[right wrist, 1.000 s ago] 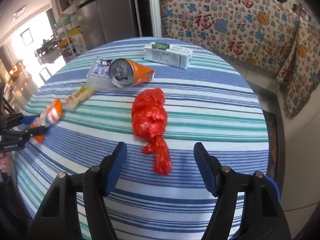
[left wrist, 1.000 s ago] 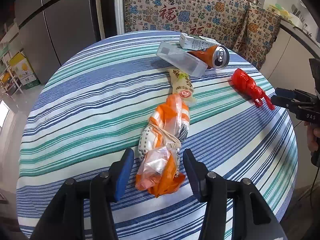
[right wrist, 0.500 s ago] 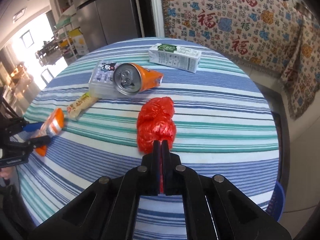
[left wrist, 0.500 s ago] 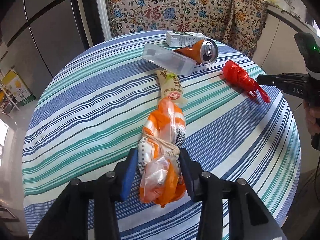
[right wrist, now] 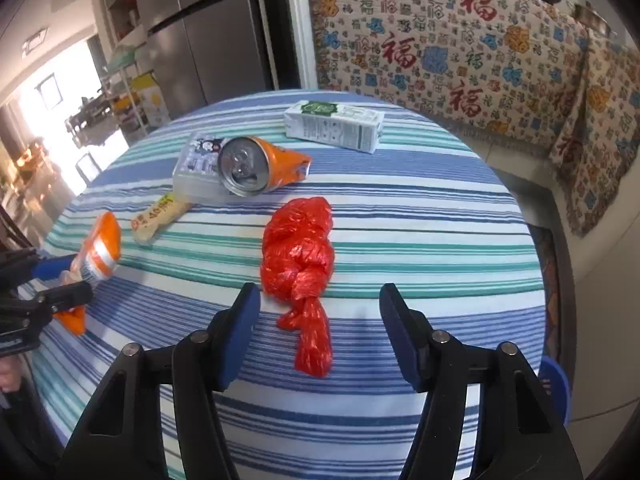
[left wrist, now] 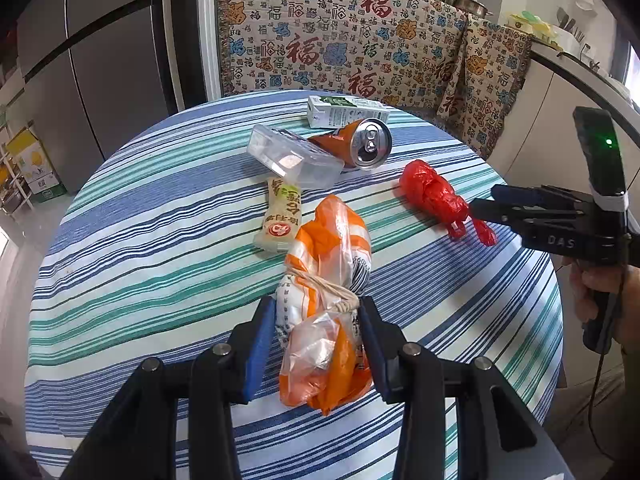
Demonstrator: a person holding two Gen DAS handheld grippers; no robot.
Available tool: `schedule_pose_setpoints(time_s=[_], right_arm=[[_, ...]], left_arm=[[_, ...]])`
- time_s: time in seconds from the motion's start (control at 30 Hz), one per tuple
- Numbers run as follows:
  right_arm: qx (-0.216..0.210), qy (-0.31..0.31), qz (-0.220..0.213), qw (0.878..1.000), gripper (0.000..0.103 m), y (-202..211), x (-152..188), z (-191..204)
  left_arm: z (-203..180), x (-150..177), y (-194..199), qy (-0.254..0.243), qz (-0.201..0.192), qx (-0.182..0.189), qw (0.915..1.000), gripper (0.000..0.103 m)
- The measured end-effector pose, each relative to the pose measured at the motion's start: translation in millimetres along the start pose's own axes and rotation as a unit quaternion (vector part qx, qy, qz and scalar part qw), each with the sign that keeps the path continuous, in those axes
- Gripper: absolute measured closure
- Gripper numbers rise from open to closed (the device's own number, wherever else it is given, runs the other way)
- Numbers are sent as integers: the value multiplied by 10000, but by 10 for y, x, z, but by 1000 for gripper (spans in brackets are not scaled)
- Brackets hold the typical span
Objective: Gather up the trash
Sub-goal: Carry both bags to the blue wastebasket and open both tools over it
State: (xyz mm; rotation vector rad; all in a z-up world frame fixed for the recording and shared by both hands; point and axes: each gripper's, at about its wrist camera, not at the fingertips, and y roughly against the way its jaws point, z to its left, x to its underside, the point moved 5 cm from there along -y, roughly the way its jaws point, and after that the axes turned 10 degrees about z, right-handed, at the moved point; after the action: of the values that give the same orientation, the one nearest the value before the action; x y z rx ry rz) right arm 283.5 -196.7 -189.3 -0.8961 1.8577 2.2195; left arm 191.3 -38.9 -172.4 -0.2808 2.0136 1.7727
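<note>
Left gripper [left wrist: 318, 344] clamps the knotted orange-and-clear plastic bag [left wrist: 326, 320] at its string-tied neck, the firmest hold. Right gripper [right wrist: 318, 334], jaws opening, straddles the tail of the crumpled red plastic bag [right wrist: 298, 258] lying on the striped surface [right wrist: 420, 208], untouched.

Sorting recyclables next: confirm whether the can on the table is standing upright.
No. The can lies on its side on the table, its top facing the right wrist camera.

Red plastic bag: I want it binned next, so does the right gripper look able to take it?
Probably yes: the right gripper has its jaws opening astride the red plastic bag's tail, not pressing it, nothing between.
</note>
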Motion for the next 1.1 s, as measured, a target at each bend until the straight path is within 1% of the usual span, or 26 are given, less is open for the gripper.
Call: schedule_pose_setpoints(time_s=[0.1, 0.13, 0.17, 0.2, 0.27, 0.33, 0.43, 0.53, 0.6, 0.7, 0.8, 0.9, 0.97, 1.1], right_arm=[[-72, 51, 0, 10000, 45, -172, -126, 88], [-54, 64, 29, 10000, 47, -242, -155, 106], [-96, 61, 89, 9999, 64, -311, -167, 115], [-110, -3, 112, 9999, 65, -333, -164, 103], [-190, -135, 96, 9997, 66, -244, -137, 73], [-166, -176, -94, 9997, 66, -38, -90, 25], [-177, -469, -309, 9983, 66, 296, 41, -191], [0, -972, -494, 9940, 66, 628, 261, -652], [201, -1426, -568, 9879, 66, 822, 462, -1075], [486, -2116, -627, 9741, 65, 1064, 818, -1709], [719, -2610, -666, 9603, 65, 1261, 1166, -2191], [836, -2904, -634, 9511, 65, 1356, 1441, -2480], [885, -3018, -599, 9474, 65, 1379, 1577, -2631], [954, -3251, -554, 9392, 65, 1397, 1797, -2906]], left_arm=[[-45, -11, -4, 24, -5, -17, 10000, 60], [-57, -14, -15, 22, 0, -42, 10000, 60], [-67, -26, -30, 29, 6, -57, 10000, 60], [-82, -38, -45, 49, 10, -58, 10000, 60], [-121, -68, -63, 78, 8, -24, 10000, 60], [-231, -119, -76, 31, -12, 49, 10000, 60], [-528, -243, -111, -151, -41, 213, 9997, 60], [-983, -412, -137, -422, -91, 493, 9978, 60], [-1328, -525, -157, -639, -120, 684, 9955, 60], [-1929, -684, -208, -1009, -122, 1001, 9898, 60], [-2559, -791, -306, -1332, -67, 1333, 9821, 60], [-3009, -838, -439, -1476, 81, 1662, 9749, 60], [-3304, -846, -576, -1553, 224, 1837, 9704, 60], [-3734, -806, -895, -1712, 472, 1937, 9649, 60]])
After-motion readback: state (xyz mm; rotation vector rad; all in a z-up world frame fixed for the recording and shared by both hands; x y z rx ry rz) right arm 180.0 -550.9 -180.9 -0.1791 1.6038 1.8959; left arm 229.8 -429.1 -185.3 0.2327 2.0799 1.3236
